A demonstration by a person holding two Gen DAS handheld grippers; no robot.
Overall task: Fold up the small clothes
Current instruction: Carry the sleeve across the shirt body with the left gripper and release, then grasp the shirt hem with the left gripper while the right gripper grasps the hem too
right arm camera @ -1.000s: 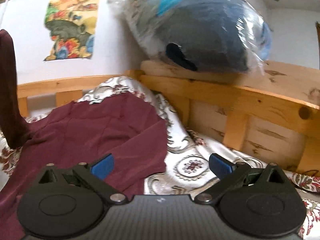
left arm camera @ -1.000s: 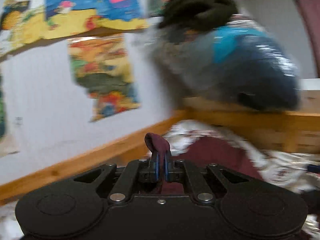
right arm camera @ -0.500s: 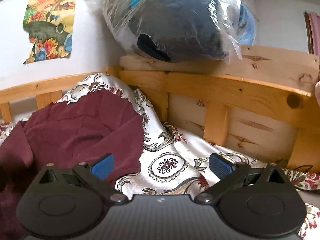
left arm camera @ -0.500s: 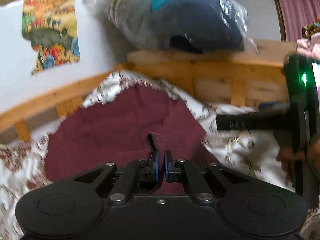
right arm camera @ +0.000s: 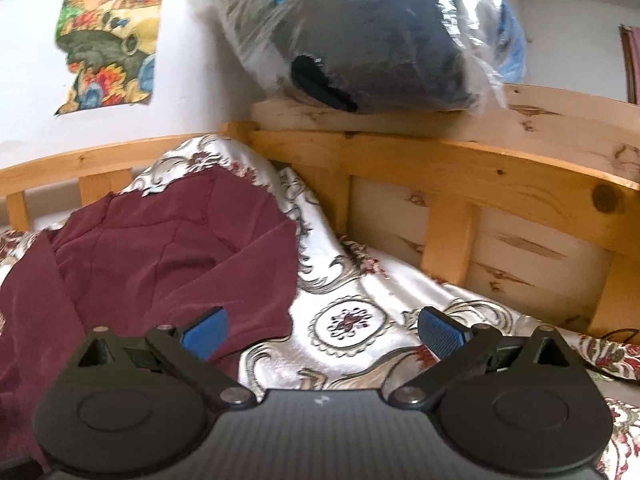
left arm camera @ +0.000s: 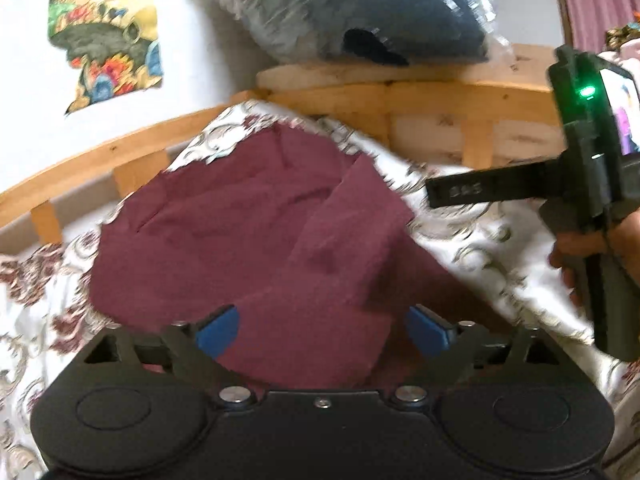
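Wooden bed rails point(right arm camera: 460, 160) box in the patterned bedspread point(right arm camera: 360, 292)

Maroon garment point(left arm camera: 248, 240) spreads left; bare spread right. Left gripper point(left arm camera: 320, 326) jaws opening over it, right gripper point(right arm camera: 322, 328) spread wide, empty. Its "045"-ish marking's blurry.

Garment point(left arm camera: 248, 248): plain maroon. Bedspread point(right arm camera: 360, 292): white with grey scrolls and dark red floral medallions. Bed frame point(right arm camera: 480, 168): light knotted pine. Gripper pads point(right arm camera: 204, 330): blue on black. Bagged bundle point(right arm camera: 380, 32): dark navy, light blue patches.

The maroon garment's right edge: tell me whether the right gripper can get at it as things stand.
Probably yes. The right gripper is open, and the maroon garment's edge lies by its left finger on the patterned bedspread, with nothing between them.
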